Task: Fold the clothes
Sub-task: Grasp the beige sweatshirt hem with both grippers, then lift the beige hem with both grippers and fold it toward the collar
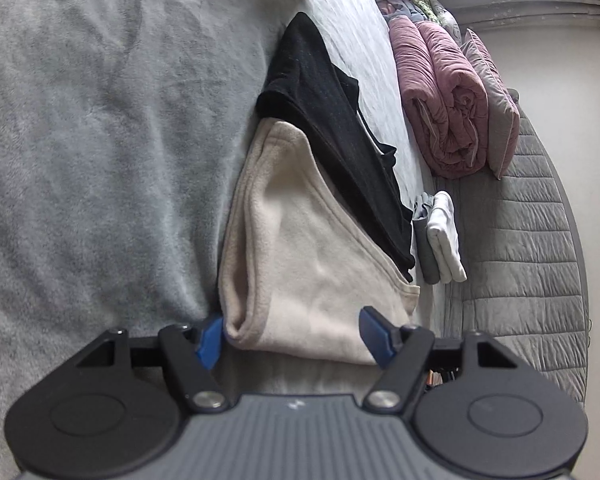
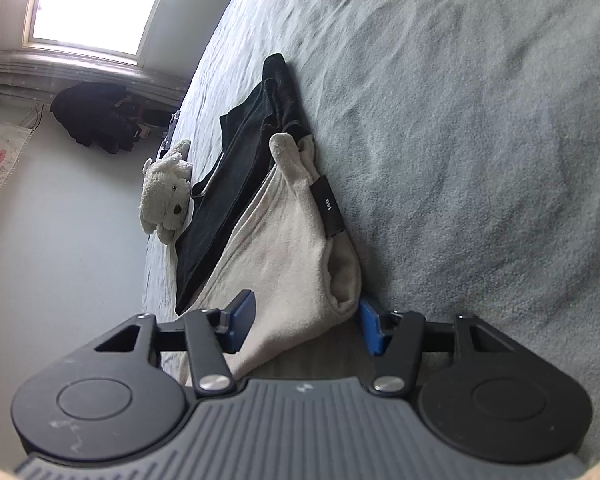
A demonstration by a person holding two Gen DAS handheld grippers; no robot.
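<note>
On the grey fleece blanket that covers the bed, a cream fleece garment lies folded, with a black garment lying half over its far edge. The two grippers come at the cream piece from opposite ends, which suits a fold that needs both corners lifted together.

The left gripper stands wide, its blue pads on either side of the garment's near folded end; the left pad sits right at the rolled edge, the other over the flat cloth. Nothing is pinched between them. The right gripper is likewise spread wide, straddling the opposite end, where the opening of the cream garment gapes and a black label shows on the cloth. Its right pad lies just beside the rolled hem, low against the blanket.

The straddling pose probably serves to take several layers at once, so that the fold does not slide apart when raised. The black garment, seen also from the right wrist, overlaps the cream one and may drag along with any lift.

Beyond, a stuffed toy rests near the bed's edge, a rolled pink quilt lies at the far side, and a small stack of folded clothes suggests pieces already done.
</note>
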